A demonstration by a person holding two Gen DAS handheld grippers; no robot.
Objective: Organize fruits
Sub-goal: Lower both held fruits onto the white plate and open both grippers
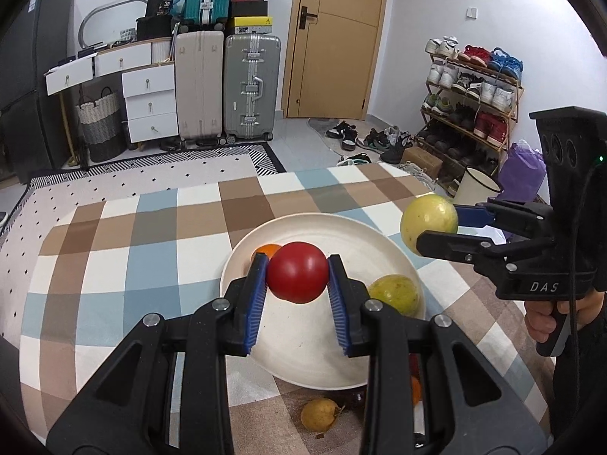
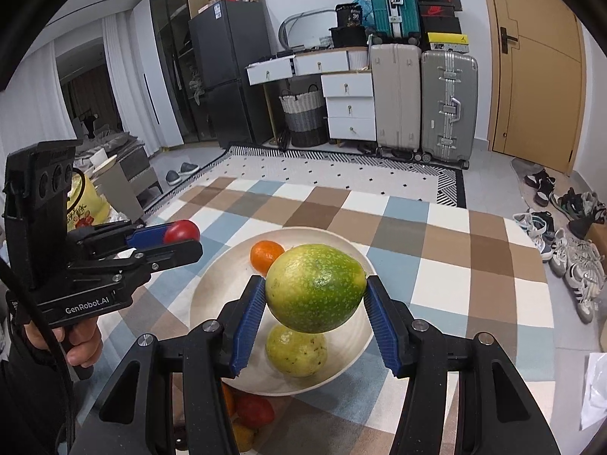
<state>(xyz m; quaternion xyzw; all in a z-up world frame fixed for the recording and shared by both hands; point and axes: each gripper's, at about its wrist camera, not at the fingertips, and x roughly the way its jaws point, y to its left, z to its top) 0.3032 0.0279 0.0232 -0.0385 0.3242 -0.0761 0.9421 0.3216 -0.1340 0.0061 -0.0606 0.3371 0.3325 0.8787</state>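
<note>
Checked rug (image 1: 114, 250) underfoot, suitcases (image 1: 227, 87) beside wooden door (image 1: 334, 38).

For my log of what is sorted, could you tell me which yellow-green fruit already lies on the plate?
The yellow one on the plate's near side; the greener one is held above it in the right claw.

Even, fairly bright indoor light from overhead; no hard glare. Soft shadows lie under the fruit on the white plate (image 1: 303, 227) and beneath it on the checked table (image 1: 114, 265). Small highlight on the red fruit (image 1: 297, 271). Strong fisheye bending: door (image 2: 538, 68) and suitcases curve. Black vignette in the corners. Focus sharp mid-frame, softer toward the edges.
</note>
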